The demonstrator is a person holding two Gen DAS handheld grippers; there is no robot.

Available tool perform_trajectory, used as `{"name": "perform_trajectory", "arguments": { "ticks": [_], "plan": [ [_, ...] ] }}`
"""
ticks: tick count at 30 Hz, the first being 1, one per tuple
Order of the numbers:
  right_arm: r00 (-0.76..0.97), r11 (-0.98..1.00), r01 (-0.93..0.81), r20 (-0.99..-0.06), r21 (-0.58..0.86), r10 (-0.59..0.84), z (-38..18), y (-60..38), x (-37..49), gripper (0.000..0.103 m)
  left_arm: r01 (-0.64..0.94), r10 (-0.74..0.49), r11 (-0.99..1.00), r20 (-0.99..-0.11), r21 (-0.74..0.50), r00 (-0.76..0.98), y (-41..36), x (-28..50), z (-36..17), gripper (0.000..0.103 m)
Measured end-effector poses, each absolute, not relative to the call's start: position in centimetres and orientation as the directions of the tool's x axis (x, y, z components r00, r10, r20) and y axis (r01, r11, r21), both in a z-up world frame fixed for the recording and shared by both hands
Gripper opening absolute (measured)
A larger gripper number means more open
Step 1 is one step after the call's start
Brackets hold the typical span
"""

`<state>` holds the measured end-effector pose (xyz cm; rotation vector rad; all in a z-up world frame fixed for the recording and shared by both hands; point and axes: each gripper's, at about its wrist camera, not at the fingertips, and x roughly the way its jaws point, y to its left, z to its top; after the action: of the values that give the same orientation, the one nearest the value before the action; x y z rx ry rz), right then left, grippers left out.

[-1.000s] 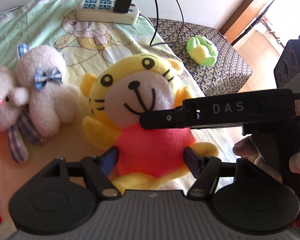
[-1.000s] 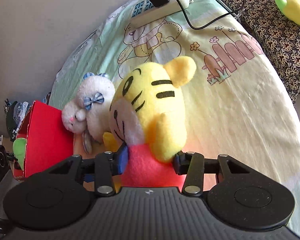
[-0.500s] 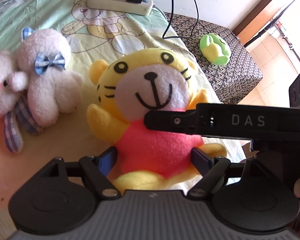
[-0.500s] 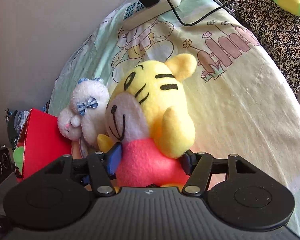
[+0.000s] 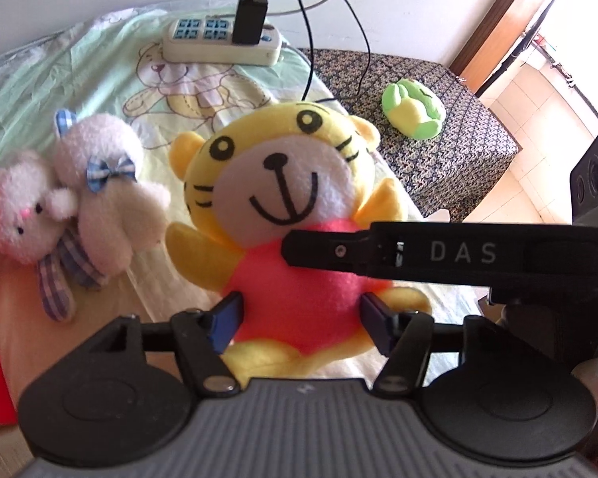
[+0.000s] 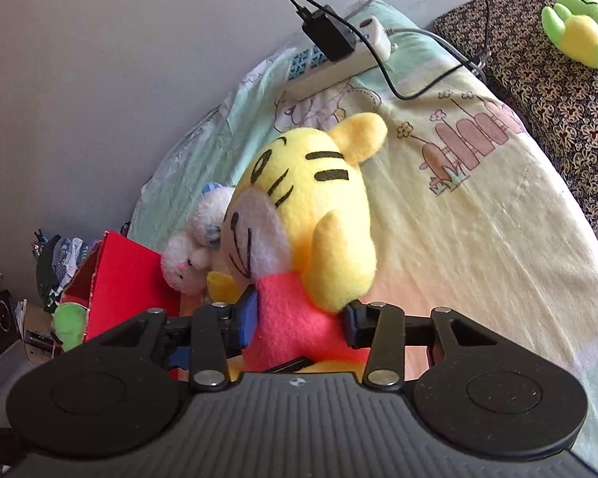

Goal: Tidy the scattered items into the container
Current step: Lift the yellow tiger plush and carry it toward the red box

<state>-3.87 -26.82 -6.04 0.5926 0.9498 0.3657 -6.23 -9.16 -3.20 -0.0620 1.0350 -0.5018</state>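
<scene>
A cartoon-print sheet (image 5: 99, 91) covers the bed, with a red box (image 6: 119, 279) at its edge. The tiger (image 5: 283, 215) sits upright beside the white bunny (image 5: 71, 207), its red body pinched by both the left gripper (image 5: 299, 318) and the right gripper (image 6: 299, 318).

In the right wrist view the tiger toy (image 6: 311, 215) hides most of the white bunny (image 6: 187, 255); at nine o'clock the red box (image 6: 123, 279) is partly covered by the gripper body
</scene>
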Motion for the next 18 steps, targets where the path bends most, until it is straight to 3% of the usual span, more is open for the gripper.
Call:
{"name": "perform_trajectory", "arguments": {
  "ticks": [8,18],
  "plan": [
    [0.642,0.776,-0.178,-0.526,0.605,0.557,0.3,-21.3,-5.7,0.044,0.391,-0.447,0.885,-0.691,-0.252,0.568,-3.8,-8.5,3.5,0.062],
    [0.619,0.736,-0.35,-0.446,0.58,0.646,4.2,-8.8,-5.7,0.044,0.293,-0.383,0.924,-0.605,-0.246,0.698,9.5,-10.7,7.9,0.062]
  ]
}}
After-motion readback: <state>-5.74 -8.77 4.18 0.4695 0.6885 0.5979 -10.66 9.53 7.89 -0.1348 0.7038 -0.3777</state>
